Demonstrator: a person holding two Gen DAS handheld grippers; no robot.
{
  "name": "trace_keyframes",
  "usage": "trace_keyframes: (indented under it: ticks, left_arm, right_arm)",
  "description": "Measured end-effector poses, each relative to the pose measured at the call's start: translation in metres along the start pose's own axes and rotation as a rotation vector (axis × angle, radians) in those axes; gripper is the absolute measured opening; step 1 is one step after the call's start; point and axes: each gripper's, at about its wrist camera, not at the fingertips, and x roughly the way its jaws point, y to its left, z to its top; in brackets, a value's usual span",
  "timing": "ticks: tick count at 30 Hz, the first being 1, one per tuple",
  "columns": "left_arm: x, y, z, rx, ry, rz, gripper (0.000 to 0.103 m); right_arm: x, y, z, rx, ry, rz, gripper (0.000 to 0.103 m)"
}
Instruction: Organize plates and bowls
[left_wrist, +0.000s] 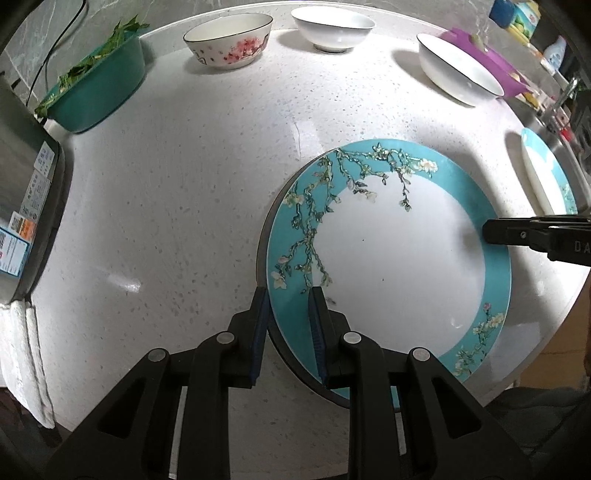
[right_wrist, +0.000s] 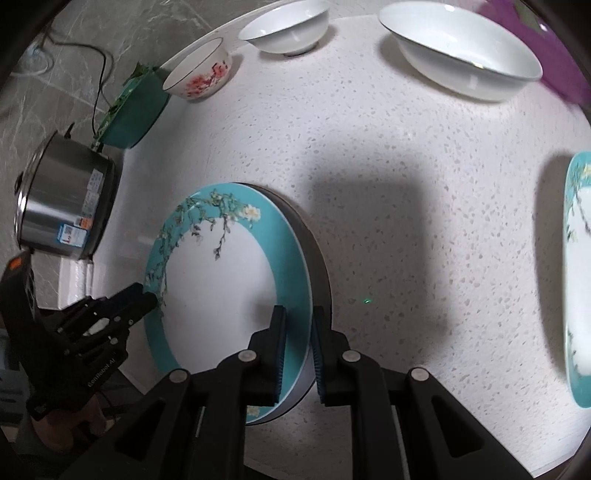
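Observation:
A large plate (left_wrist: 388, 251) with a teal rim and a blossom-branch pattern sits low over the white speckled counter (left_wrist: 184, 203), casting a dark shadow under its edge. My left gripper (left_wrist: 289, 295) is shut on the plate's left rim, the rim pinched between its blue pads. In the right wrist view my right gripper (right_wrist: 300, 312) is shut on the opposite rim of the same plate (right_wrist: 221, 295). Each gripper shows in the other's view: the right gripper (left_wrist: 485, 230) at the plate's far edge, the left gripper (right_wrist: 151, 295) held by a hand.
Along the back stand a pink-blossom bowl (left_wrist: 229, 40), a small white bowl (left_wrist: 332, 27) and a wide white bowl (left_wrist: 458, 70). A second teal plate (right_wrist: 576, 277) lies at the right. A green tub of leaves (left_wrist: 99, 85) and a steel pot (right_wrist: 62, 206) sit left.

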Motion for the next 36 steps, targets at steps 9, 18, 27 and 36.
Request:
trace_keyframes:
  ticks: [9, 18, 27, 36]
  left_arm:
    - [0.000, -0.005, -0.002, 0.045, -0.025, 0.048, 0.020]
    - [-0.001, -0.005, -0.005, 0.039, -0.044, 0.051, 0.021]
    - [-0.014, 0.005, -0.002, -0.052, -0.081, -0.005, 0.039]
    - [-0.044, -0.028, 0.029, -0.087, -0.139, -0.140, 0.103]
  right_arm:
    - [0.002, 0.030, -0.010, -0.211, -0.055, -0.190, 0.024]
    - [0.011, 0.051, -0.025, -0.406, -0.113, -0.365, 0.026]
    - [0.013, 0.063, -0.033, -0.468, -0.160, -0.422, 0.036]
    - [-0.031, 0.035, -0.033, -0.367, -0.228, -0.265, 0.087]
